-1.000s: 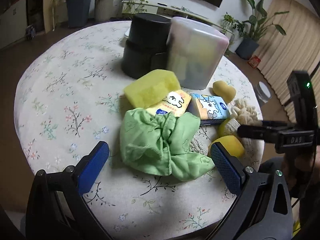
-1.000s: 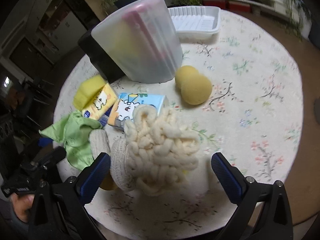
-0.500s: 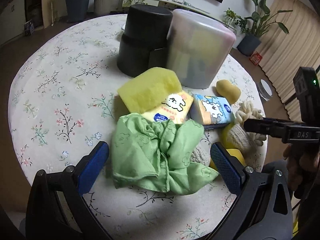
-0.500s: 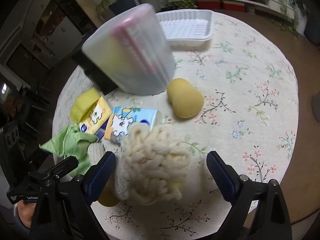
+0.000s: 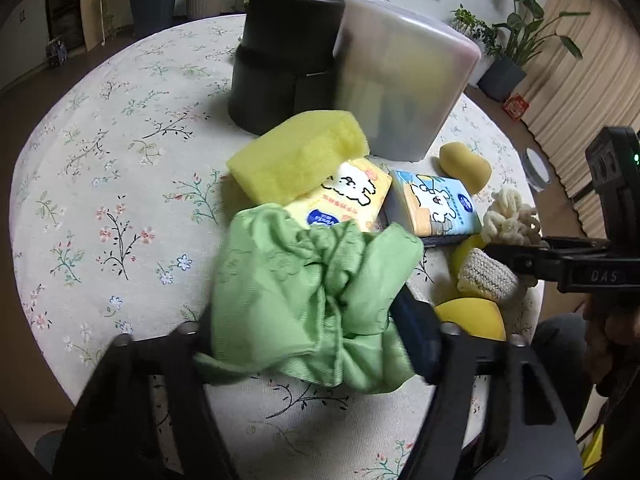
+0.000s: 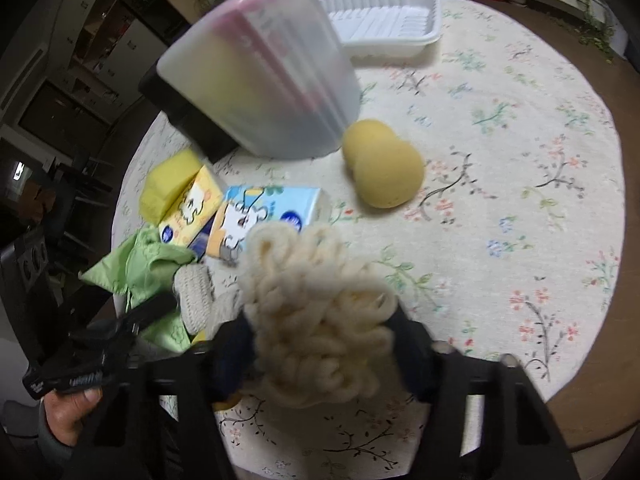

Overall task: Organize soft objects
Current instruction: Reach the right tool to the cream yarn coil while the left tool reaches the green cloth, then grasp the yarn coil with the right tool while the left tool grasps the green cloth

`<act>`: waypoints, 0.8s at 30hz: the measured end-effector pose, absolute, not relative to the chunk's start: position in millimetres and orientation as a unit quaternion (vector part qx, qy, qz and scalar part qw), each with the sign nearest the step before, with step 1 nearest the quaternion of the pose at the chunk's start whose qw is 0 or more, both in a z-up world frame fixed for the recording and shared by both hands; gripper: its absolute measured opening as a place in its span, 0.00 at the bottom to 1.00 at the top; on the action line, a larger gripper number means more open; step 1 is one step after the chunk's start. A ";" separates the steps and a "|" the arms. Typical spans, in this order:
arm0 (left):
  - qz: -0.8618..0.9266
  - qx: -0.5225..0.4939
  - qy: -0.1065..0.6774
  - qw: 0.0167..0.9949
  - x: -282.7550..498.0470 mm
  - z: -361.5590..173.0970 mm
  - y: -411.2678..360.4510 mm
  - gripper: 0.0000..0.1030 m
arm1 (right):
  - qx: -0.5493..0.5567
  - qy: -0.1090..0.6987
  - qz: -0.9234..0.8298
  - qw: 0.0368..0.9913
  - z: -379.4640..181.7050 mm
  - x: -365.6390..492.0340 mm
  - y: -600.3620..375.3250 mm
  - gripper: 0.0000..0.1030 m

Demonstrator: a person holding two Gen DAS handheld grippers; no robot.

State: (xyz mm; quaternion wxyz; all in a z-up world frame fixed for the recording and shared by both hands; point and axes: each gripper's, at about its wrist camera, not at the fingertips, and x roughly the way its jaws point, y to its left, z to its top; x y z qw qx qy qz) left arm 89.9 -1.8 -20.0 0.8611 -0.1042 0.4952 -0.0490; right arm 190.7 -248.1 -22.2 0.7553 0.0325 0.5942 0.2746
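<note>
My left gripper (image 5: pixel 304 336) is shut on the crumpled green cloth (image 5: pixel 304 280) at the near side of the round floral table (image 5: pixel 100 184). My right gripper (image 6: pixel 324 344) is shut on the cream chunky-yarn bundle (image 6: pixel 320 312); that bundle also shows in the left wrist view (image 5: pixel 510 216). Behind the cloth lie a yellow sponge (image 5: pixel 296 156), a yellow tissue pack (image 5: pixel 348 200) and a blue tissue pack (image 5: pixel 436 204). A knitted cream piece (image 5: pixel 486 276) and a yellow ball (image 5: pixel 470 316) lie to the right. A peanut-shaped sponge (image 6: pixel 384 164) lies apart.
A frosted plastic bin (image 5: pixel 400 84) holding soft items and a black container (image 5: pixel 280 68) stand at the back of the table. A white ribbed tray (image 6: pixel 384 20) sits at the far edge. Potted plants and curtains surround the table.
Both grippers have closed: the left onto the green cloth, the right onto the yarn bundle. Both were open and wide half a second ago.
</note>
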 end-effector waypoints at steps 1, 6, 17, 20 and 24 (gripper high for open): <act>-0.050 -0.106 0.496 0.861 89.8 -20.2 -1.1 0.54 | 0.032 0.592 0.275 0.757 -22.0 189.7 -247.7 0.57; -0.054 -0.119 0.493 0.860 86.7 -21.5 2.0 0.39 | 0.026 0.579 0.277 0.767 -17.6 183.5 -250.5 0.47; -0.052 -0.127 0.470 0.872 68.8 -4.6 10.1 0.35 | 0.007 0.530 0.262 0.806 5.5 169.9 -251.6 0.40; -0.050 -0.131 0.460 0.877 63.3 2.6 15.6 0.35 | 0.003 0.516 0.254 0.818 14.5 166.5 -258.8 0.40; -0.048 -0.134 0.452 0.881 62.5 11.8 26.0 0.35 | 0.007 0.500 0.253 0.828 23.0 165.1 -262.9 0.40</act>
